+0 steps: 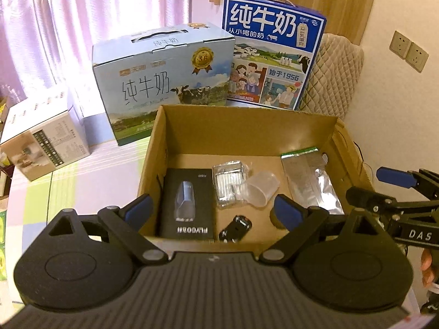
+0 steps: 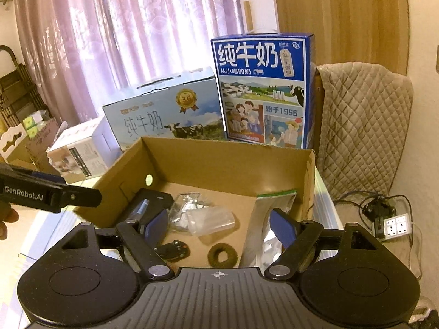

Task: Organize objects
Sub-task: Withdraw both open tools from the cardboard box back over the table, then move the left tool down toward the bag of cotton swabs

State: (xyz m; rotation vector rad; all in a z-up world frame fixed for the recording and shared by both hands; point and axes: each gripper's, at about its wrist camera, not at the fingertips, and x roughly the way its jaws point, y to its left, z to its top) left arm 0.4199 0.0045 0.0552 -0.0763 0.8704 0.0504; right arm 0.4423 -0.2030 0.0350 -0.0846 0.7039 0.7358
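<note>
Blue milk carton (image 2: pixel 264 90) behind cardboard box (image 2: pixel 219 153)

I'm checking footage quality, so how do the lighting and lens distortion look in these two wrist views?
Left wrist view: the backlit curtain washes pink-white, the cardboard box stays evenly lit, and straight edges bow toward the frame's rim. Right wrist view: similar curtain glare, a strongly curved wooden panel, and dark vignetted corners.

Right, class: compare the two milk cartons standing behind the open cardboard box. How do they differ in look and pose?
The dark blue carton stands tall on end; the pale blue carton sits low and wide. The dark blue carton shows a cartoon family and "1956"; the pale blue carton shows a gold medal seal and a photo-like pasture. The dark blue carton is on the right, the pale one left. Both have cows, the same three large characters and top handles.
</note>
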